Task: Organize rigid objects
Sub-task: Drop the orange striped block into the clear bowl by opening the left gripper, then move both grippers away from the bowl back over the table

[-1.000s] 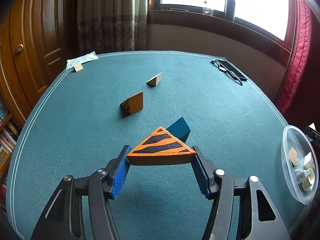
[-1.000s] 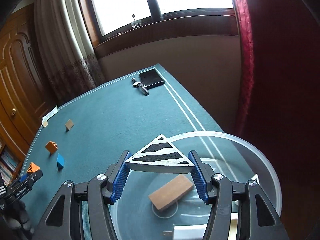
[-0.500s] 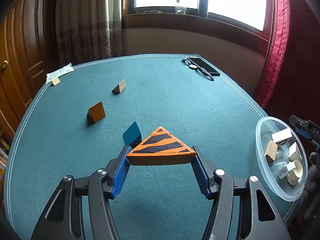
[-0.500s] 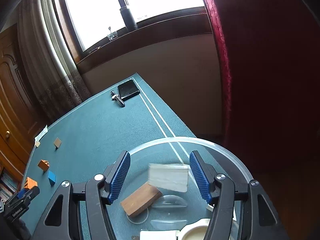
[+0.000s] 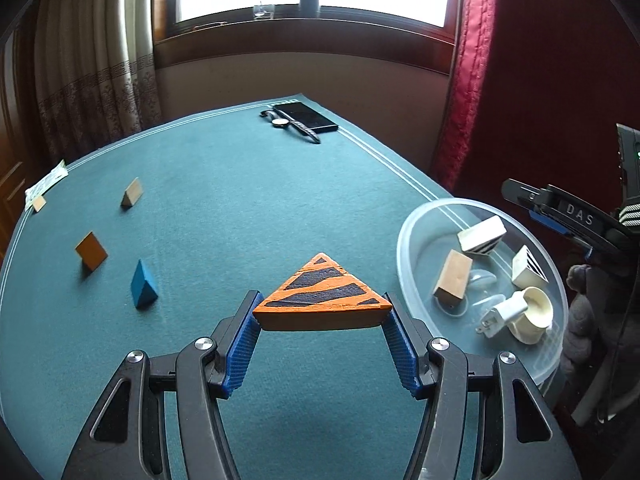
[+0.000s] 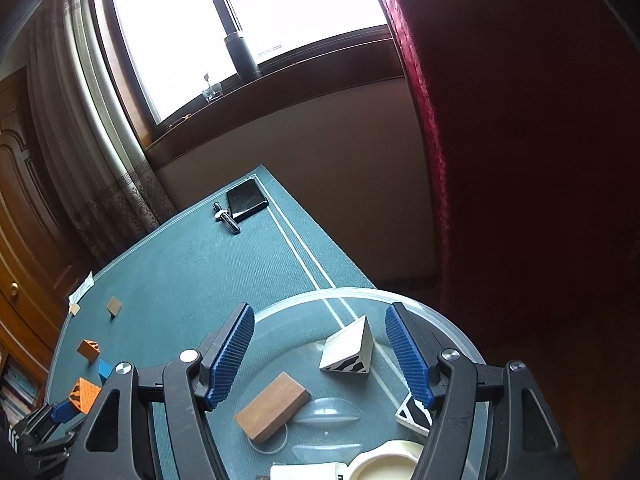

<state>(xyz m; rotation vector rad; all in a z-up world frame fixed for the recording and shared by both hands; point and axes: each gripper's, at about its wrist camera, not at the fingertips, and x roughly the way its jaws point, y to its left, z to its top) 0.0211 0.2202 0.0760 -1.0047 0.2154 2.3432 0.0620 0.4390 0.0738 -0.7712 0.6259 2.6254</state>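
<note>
Currently: left gripper (image 5: 322, 320) clamps orange wedge (image 5: 322, 300) above cloth, bowl (image 5: 416, 224) at 2 o'clock. Right gripper (image 6: 320, 354), jaws opening, nothing between, hangs over bowl. Risks: wedge clips rim; grippers collide. Farther, 10 o'clock: blue block (image 5: 143, 285) waits.

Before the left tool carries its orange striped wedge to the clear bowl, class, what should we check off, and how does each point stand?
1. Orange striped wedge clamped by left tool: ok.
2. Wedge above clear bowl: not ok, still beside it.
3. Right tool has released the white striped wedge, jaws opening: ok.
4. Right tool clear of bowl: not ok, above it.
5. Free space in bowl: ok.
</note>
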